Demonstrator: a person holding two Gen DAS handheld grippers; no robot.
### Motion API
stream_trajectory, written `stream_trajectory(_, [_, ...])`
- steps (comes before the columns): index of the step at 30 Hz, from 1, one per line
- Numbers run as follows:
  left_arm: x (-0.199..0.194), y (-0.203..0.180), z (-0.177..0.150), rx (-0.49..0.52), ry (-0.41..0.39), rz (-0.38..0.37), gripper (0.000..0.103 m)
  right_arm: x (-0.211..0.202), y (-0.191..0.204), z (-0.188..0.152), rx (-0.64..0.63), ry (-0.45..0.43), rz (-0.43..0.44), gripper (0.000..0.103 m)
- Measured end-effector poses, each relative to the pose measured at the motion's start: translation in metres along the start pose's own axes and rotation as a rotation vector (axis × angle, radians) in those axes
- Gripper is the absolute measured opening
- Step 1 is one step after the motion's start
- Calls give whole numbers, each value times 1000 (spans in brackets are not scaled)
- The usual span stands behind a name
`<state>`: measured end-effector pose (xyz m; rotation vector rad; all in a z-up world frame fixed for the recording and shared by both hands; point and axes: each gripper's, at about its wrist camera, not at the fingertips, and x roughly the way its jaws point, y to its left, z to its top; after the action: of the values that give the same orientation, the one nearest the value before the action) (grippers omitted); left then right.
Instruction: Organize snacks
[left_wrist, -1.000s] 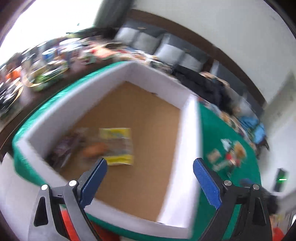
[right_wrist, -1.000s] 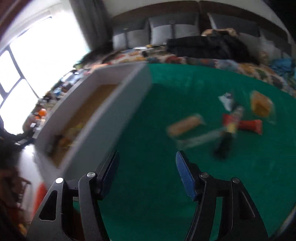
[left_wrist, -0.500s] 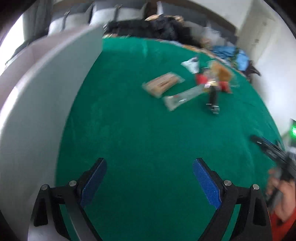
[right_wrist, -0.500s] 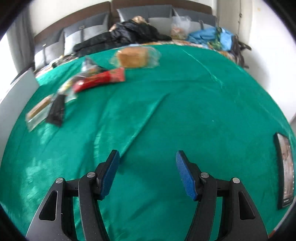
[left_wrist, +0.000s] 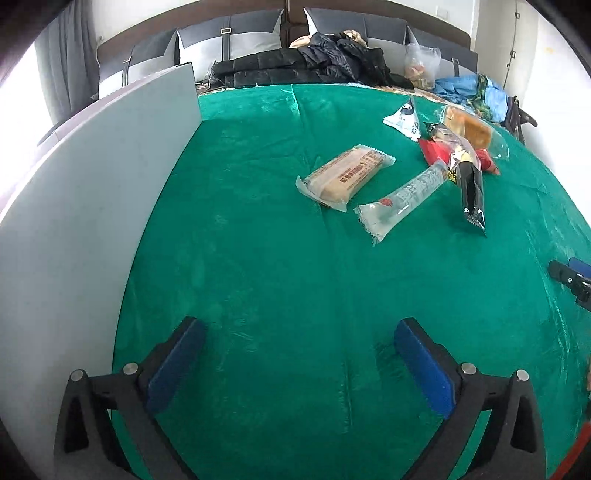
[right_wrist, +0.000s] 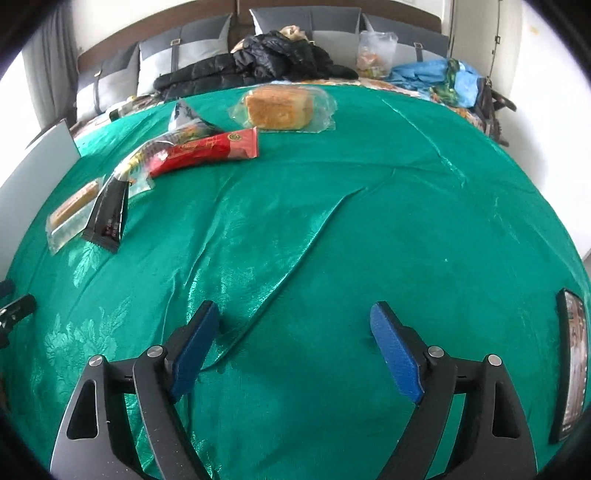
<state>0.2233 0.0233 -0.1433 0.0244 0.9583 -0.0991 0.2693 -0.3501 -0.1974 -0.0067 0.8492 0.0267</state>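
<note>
Several wrapped snacks lie on the green cloth: a tan biscuit pack (left_wrist: 345, 176), a clear pack (left_wrist: 400, 197), a black pack (left_wrist: 471, 192), a red pack (right_wrist: 207, 151), a white triangular pouch (left_wrist: 404, 120) and a bagged bread loaf (right_wrist: 280, 107). The white box wall (left_wrist: 96, 192) stands at the left. My left gripper (left_wrist: 295, 356) hovers over bare cloth well short of the snacks, its jaws opening with nothing between them. My right gripper (right_wrist: 291, 339) is over the cloth further right, jaws opening and empty too.
A dark phone-like slab (right_wrist: 570, 369) lies at the table's right edge. Behind the table is a sofa with a black jacket (left_wrist: 317, 62), a plastic bag (right_wrist: 375, 55) and blue cloth (right_wrist: 432, 77). A fold in the green cloth (right_wrist: 306, 243) runs ahead of the right gripper.
Both grippers swung from the white box to the right and came down over the green cloth. Both sets of jaws stand wider than before; the right view now faces the snack pile from the right.
</note>
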Motion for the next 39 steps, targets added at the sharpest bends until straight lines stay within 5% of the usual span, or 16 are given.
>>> stream_trajectory(39, [3, -2, 1, 3, -3, 8, 103, 1, -2, 1, 5, 5, -6, 90])
